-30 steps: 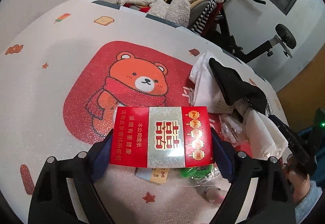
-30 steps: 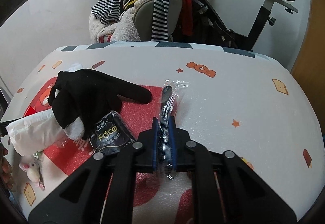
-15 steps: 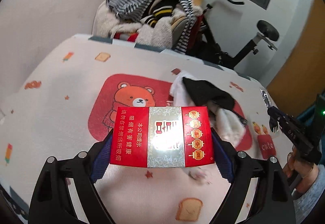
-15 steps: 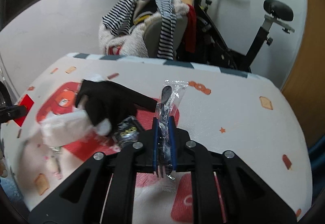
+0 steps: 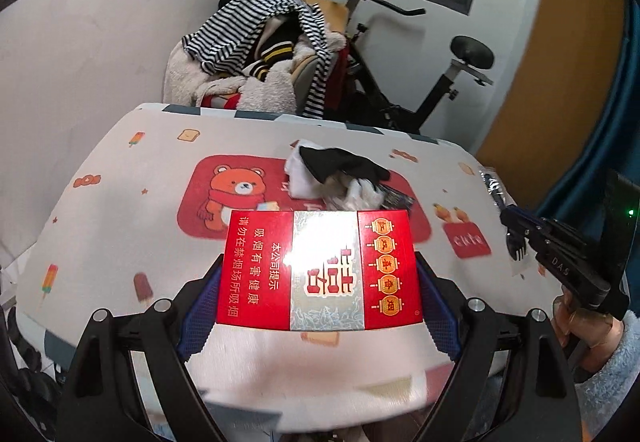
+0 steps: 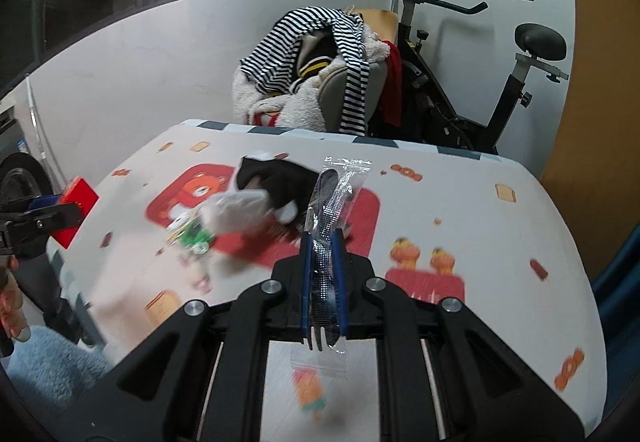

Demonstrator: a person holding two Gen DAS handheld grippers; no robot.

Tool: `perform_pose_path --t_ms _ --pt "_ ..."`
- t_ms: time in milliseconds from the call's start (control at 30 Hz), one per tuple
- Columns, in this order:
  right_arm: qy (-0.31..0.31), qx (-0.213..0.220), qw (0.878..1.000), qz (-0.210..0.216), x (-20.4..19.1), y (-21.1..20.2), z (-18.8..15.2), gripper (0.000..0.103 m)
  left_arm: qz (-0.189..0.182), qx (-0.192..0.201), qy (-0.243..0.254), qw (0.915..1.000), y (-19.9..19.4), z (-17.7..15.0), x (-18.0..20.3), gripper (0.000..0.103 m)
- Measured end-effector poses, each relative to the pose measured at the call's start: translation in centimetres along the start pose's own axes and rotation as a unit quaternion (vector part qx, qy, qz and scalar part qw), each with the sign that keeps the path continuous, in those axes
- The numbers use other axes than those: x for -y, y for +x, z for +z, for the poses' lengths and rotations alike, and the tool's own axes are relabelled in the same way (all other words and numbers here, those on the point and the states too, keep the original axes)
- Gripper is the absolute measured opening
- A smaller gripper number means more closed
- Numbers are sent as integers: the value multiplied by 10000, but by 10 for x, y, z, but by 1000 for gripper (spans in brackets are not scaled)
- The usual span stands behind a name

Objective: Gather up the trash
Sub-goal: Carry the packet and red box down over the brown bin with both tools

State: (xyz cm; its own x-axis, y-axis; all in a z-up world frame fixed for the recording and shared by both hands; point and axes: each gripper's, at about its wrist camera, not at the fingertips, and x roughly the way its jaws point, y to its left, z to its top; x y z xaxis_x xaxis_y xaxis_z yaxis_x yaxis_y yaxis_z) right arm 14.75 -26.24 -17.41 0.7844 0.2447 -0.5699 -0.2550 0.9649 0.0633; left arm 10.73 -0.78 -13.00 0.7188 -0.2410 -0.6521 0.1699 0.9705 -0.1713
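Observation:
My left gripper point(image 5: 318, 282) is shut on a red cigarette carton point(image 5: 318, 270), held flat and lifted above the near edge of the table point(image 5: 132, 177). In the right wrist view that carton point(image 6: 76, 203) shows at the far left. My right gripper point(image 6: 323, 278) is shut on a clear plastic packet of black cutlery point(image 6: 330, 217), raised over the table; the left wrist view has this packet point(image 5: 496, 189) at its right edge. On the red bear mat point(image 5: 224, 193) a pile stays: a black glove point(image 5: 344, 165), white tissue point(image 6: 236, 213), a dark wrapper point(image 5: 396, 199) and a green wrapper point(image 6: 192, 238).
Behind the table stand a chair heaped with striped and fleecy clothes point(image 5: 264, 61) and an exercise bike point(image 6: 460, 89). A white wall point(image 5: 80, 61) runs along the left. A hand in a blue fleecy sleeve point(image 5: 604, 374) holds the right gripper.
Both grippers have risen and pulled back from the pile, each keeping its object. The table now looks smaller and farther, and its near edge has come into view.

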Motion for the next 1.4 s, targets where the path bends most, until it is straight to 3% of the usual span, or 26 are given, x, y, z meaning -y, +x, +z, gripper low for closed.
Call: perform_pose_path --t_ms 267,567,1067,1400 --pt "-24 88 9995 294 -28 -50 -45 13 -110 128 236 9996 -39 -35 18 85" --pt "49 -63 9984 568 -53 -79 -98 14 -170 134 282 9994 -58 -65 23 85" --pt "-66 -585 9939 932 -90 -74 -153 14 -94 31 144 9998 -72 -101 11 85" --pt "-136 -1256 9829 1338 -104 -56 -179 14 20 -128 67 9999 -73 -123 3 85"
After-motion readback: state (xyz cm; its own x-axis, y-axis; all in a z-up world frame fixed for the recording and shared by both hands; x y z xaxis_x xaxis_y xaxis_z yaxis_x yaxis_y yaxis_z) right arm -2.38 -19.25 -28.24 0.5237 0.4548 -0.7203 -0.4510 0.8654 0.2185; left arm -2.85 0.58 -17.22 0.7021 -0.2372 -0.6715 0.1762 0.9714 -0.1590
